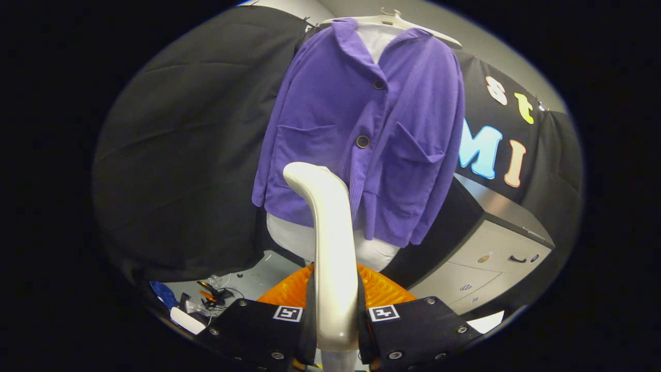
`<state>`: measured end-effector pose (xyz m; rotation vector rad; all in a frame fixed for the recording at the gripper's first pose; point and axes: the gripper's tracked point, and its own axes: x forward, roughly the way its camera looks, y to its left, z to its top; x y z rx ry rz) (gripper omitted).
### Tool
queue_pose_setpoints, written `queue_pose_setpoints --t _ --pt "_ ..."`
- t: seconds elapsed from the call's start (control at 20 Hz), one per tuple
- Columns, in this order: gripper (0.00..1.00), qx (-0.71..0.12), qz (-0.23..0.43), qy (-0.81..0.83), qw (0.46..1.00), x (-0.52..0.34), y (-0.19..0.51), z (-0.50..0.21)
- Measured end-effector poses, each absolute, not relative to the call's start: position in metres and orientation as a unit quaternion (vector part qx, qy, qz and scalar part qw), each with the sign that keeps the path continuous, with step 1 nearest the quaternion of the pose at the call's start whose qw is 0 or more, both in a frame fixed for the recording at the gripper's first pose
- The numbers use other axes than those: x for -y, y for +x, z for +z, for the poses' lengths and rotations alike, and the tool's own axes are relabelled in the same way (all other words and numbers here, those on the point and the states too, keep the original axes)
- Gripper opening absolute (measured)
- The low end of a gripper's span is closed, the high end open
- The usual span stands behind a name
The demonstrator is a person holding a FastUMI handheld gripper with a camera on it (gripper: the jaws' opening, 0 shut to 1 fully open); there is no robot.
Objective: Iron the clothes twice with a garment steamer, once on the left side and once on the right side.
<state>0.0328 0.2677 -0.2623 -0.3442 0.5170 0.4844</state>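
Observation:
A purple button-up jacket hangs on a white hanger over a white garment, straight ahead of me against the black cloth. My gripper is shut on the white handle of the garment steamer, both fingers pressing its sides. The steamer rises between the fingers and curves at its top toward the jacket's lower left front, near the left pocket. I cannot tell whether the steamer head touches the fabric.
An orange ribbed object sits just beyond the fingers, behind the steamer. A grey drawer cabinet stands to the right of the jacket. Small tools and cables lie on the floor to the lower left.

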Motion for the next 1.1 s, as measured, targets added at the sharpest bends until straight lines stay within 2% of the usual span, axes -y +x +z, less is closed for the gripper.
queue_pose_setpoints --t 0.3,0.65,1.1 --pt "0.33 -0.254 0.183 -0.123 0.942 -0.162 0.028 -0.224" --pt "0.33 -0.220 0.088 -0.059 0.970 -0.041 0.047 -0.151" --pt "0.32 -0.121 0.066 -0.003 0.990 0.008 0.057 -0.065"
